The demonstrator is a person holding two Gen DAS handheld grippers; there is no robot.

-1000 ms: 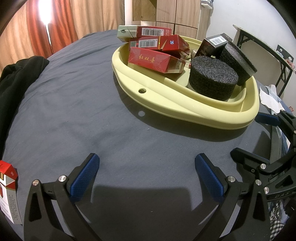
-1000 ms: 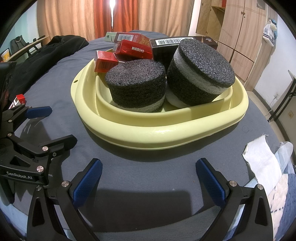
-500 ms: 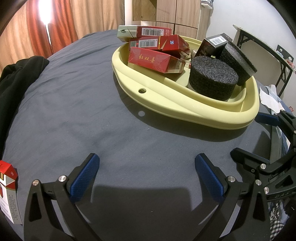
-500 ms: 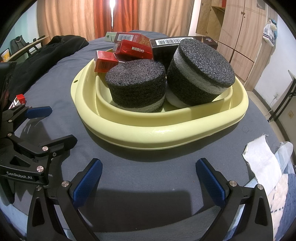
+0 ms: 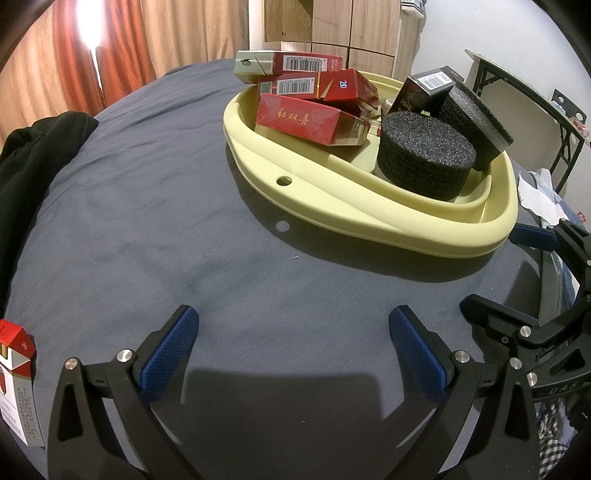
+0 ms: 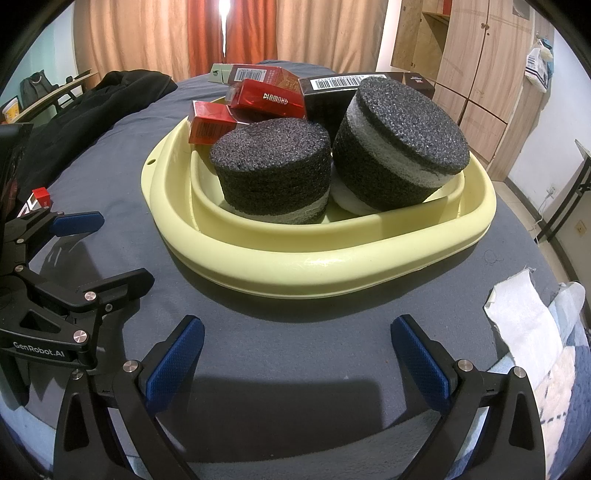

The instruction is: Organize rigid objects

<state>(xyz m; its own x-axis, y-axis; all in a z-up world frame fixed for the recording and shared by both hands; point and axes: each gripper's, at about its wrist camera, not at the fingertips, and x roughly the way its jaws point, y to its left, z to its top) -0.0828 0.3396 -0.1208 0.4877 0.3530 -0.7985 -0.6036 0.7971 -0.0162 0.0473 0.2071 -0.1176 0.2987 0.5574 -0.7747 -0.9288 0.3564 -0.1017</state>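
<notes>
One yellow tray (image 5: 388,221) sits on grey bedsheet (image 5: 166,221).

A home bedroom, by all signs; wide bed under a wrinkled grey-blue fabric sheet (image 5: 155,229); long orange and beige window curtains (image 6: 258,33); tall wooden wardrobe doors (image 6: 476,66); a crumpled black garment (image 5: 33,155) on the bedding.

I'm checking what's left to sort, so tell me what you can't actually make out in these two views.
- Pack at the lower left, left wrist view: cut off by the frame edge and the black arm of the tongs.
- Tray floor, both views: hidden under the foam discs and boxes.
- Dark box, right wrist view: mostly behind the tilted disc.
- Small print on the boxes: too small to read.
</notes>
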